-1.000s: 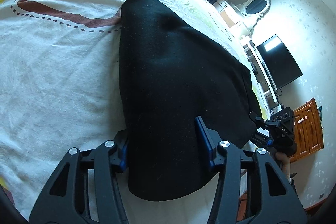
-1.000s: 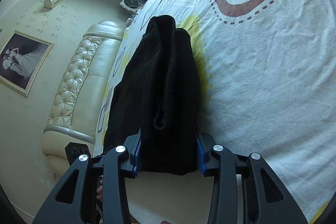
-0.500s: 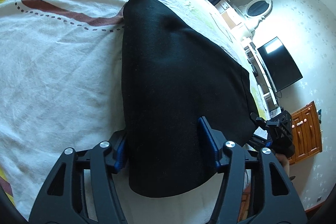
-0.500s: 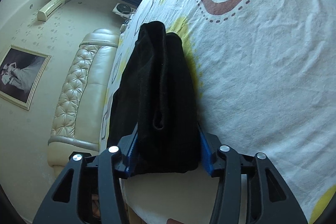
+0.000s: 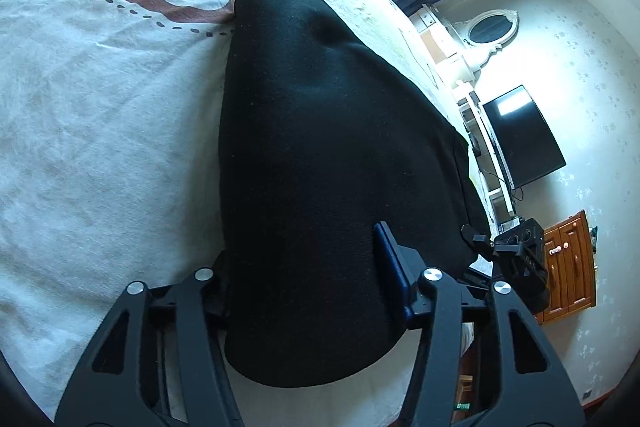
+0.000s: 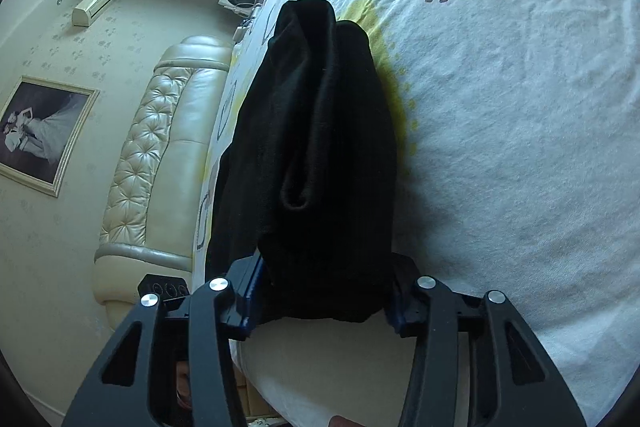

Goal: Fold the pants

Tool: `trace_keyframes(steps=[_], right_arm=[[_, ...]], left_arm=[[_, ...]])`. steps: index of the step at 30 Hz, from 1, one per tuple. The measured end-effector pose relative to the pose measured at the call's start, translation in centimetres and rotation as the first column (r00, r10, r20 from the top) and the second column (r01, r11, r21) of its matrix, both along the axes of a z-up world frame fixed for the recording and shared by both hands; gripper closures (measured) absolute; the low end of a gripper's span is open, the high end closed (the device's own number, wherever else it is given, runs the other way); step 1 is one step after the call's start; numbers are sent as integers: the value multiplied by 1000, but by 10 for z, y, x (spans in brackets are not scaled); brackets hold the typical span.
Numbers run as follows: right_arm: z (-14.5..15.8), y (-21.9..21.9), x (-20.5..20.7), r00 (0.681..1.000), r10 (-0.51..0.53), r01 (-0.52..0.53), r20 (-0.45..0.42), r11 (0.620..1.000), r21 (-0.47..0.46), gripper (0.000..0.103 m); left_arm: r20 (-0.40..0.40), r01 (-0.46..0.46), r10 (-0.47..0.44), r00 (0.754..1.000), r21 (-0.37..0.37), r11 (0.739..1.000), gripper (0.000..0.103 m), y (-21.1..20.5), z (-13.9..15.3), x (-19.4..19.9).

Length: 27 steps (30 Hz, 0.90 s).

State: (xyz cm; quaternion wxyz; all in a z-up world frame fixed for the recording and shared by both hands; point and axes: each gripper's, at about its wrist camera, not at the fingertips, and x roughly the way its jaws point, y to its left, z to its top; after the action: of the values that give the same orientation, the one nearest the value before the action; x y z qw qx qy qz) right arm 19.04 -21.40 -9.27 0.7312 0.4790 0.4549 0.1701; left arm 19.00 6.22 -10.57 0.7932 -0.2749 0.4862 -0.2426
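Note:
The black pants [image 5: 320, 147] lie folded in a thick stack on the white patterned bed sheet [image 5: 100, 107]. My left gripper [image 5: 304, 263] is open, its jaws wide on either side of the near edge of the stack. In the right wrist view the pants [image 6: 320, 147] show their layered end, with a rolled fold in the middle. My right gripper [image 6: 324, 291] is open, its blue-padded fingers [image 6: 250, 291] straddling that end. The left fingertip in the left wrist view is hidden behind the cloth.
The other gripper [image 5: 520, 251] shows at the far corner of the pants. A TV [image 5: 520, 135], a wooden cabinet [image 5: 572, 263] and a mirror stand beyond the bed. A padded cream headboard [image 6: 160, 147] and a framed picture [image 6: 40, 131] are on the left.
Both grippers have drawn back slightly along the pants toward the bed's edge, jaws still wide apart. The pants have stayed in place.

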Motion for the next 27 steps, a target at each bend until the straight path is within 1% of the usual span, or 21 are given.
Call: trace_keyframes(steps=[2, 5, 12, 27], right_arm=[[-1, -1, -5, 1000, 0, 0, 16, 1000, 6, 63], [3, 0, -9, 1000, -15, 14, 25, 1000, 19, 64], [9, -4, -19, 1000, -1, 1, 31, 1000, 12, 66], [6, -1, -48, 1000, 1, -1, 14, 999, 33, 66]], left_arm=[[7, 6, -6, 1000, 22, 1000, 58, 0, 4, -3], [21, 7, -9, 1000, 74, 997, 60, -5, 12, -7], [24, 16, -19, 1000, 132, 991, 61, -6, 21, -13], [13, 34, -36, 999, 156, 987, 61, -3, 29, -35]])
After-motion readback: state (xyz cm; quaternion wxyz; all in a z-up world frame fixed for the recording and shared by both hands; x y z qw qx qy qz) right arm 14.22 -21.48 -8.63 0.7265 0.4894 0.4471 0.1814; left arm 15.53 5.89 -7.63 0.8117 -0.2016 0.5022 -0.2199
